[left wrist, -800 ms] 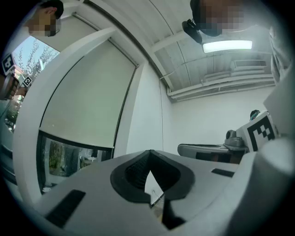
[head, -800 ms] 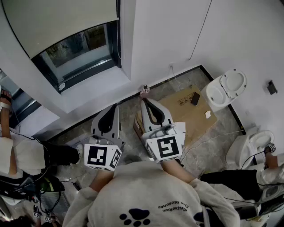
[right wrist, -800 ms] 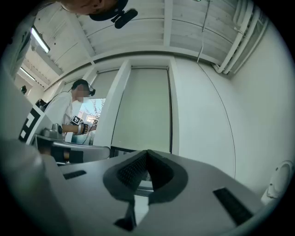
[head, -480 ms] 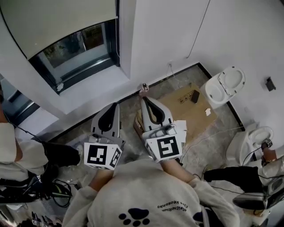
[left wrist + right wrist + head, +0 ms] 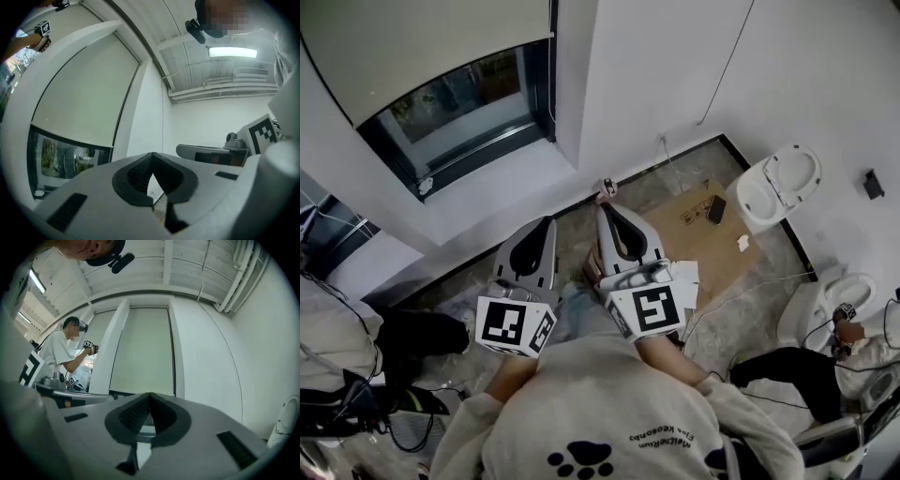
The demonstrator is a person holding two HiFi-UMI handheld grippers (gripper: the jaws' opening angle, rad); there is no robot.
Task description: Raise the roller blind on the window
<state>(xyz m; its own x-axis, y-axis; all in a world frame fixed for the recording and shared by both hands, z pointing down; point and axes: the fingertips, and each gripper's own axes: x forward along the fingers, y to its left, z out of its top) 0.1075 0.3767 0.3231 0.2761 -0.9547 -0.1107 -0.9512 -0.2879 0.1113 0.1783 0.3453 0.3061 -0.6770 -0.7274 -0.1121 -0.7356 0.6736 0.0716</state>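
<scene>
Far left, a bystander (image 5: 337,333) sits by the wall, not part of the task. Up-left is the roller blind (image 5: 422,37). It is lowered over most of the window (image 5: 464,103), with only a bottom strip of glass bare. Raising is not started.

A thin dark line (image 5: 123,110) runs down the blind's right edge. It is likely the pull chain, but I cannot tell for sure.

The left tongs (image 5: 546,225) are closed with nothing between them. They are held about level, pointing at the wall under the sill, well apart from the blind. The right tongs (image 5: 606,208) are just beside them, also closed and empty.

The step in hand reads as the approach. To do it well:
- Open one pair of tongs before arriving.
- Go to the blind's right edge, not the fabric.
- Take the chain squarely between the pads.
- Pull straight down along the frame in short strokes, never sideways.
- Have the other tongs ready for the next hold.

To the right, a flat cardboard sheet (image 5: 689,225) lies on the floor with a small dark object (image 5: 713,208) on it. A toilet (image 5: 778,187) stands by the wall with its lid up, and the bowl looks empty. A second toilet (image 5: 834,300) is at lower right, and I cannot tell what is in it.
</scene>
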